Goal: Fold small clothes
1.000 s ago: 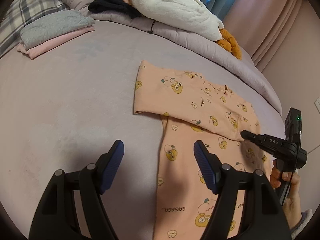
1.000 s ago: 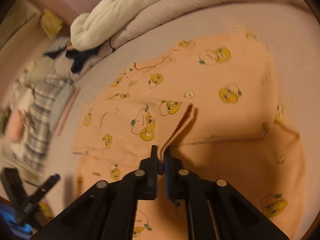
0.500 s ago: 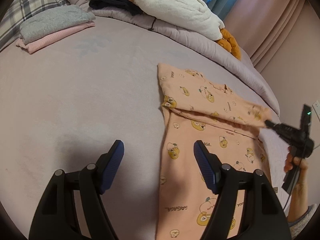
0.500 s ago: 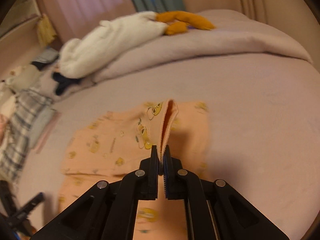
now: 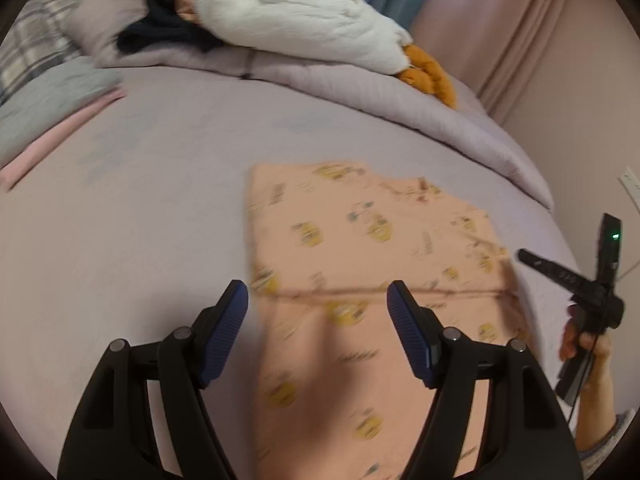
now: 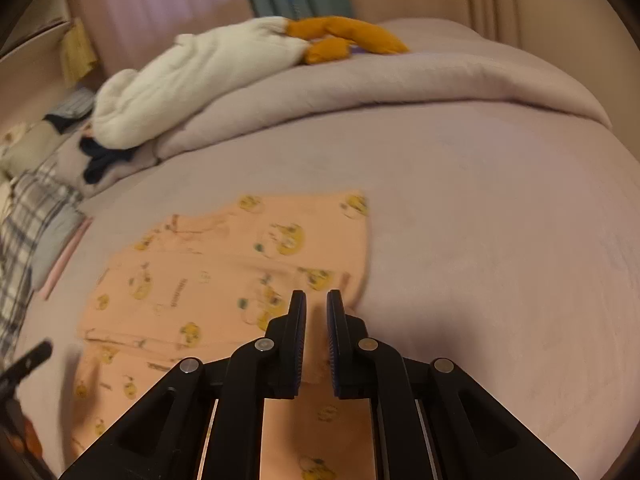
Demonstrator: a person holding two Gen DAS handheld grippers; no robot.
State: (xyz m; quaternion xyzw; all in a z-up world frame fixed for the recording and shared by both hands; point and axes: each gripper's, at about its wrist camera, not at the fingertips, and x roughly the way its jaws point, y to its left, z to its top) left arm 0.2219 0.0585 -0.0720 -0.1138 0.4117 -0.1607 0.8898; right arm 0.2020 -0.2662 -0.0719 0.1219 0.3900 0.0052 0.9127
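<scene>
A peach garment with yellow cartoon prints lies flat on the lilac bed, both sleeves folded in across its chest. It also shows in the right wrist view. My left gripper is open and empty, hovering over the garment's left edge near the sleeve fold line. My right gripper is open by a narrow gap and empty, above the garment's right side. The right gripper also shows in the left wrist view, just off the garment's right edge.
A white plush duck with orange feet lies on a rolled lilac duvet at the back. Folded grey and pink clothes sit at the far left. A dark garment lies by the duck. Curtains and a wall bound the right.
My right gripper carried the sleeve across to the right, laid it over the chest and let it go, its jaws now slightly apart. The left gripper moved forward over the garment.
</scene>
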